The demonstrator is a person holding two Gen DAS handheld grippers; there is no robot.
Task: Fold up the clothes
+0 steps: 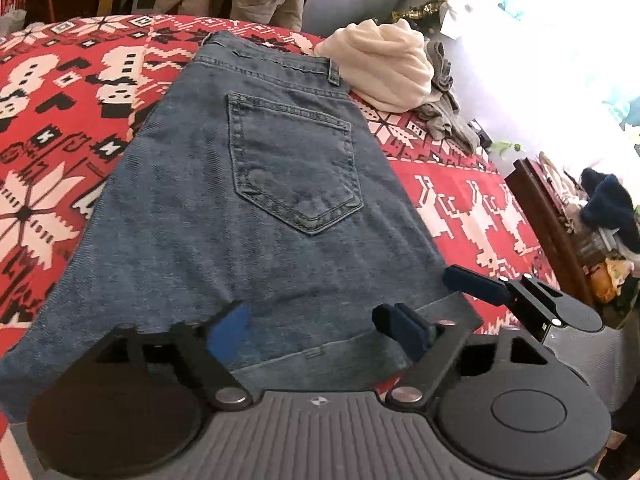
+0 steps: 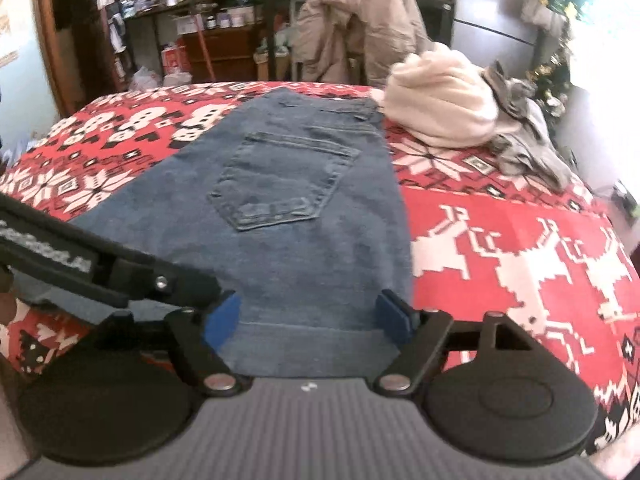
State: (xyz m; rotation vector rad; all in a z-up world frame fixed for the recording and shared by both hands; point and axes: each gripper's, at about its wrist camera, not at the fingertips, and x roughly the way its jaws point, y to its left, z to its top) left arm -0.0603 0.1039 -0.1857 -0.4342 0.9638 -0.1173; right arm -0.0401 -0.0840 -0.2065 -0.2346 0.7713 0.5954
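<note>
Both grippers, left and right, sat wide open over the folded jeans, so dragging a finger could've messed that fold.

Blue denim jeans lying flat on the surface, folded w/ back side facing up. One back pocket showing, stitched, pointed bottom, sitting approx mid-garment. Waistband w/ belt loop lying at the far end, hem edge lying at the near end on top of the folded layers. Fabric looking smooth, few wrinkles. Left side flaring wider toward the near end; right edge running fairly straight. A cream garment and a grey one sitting bunched, unfolded, just beside the waistband's right corner.
</note>
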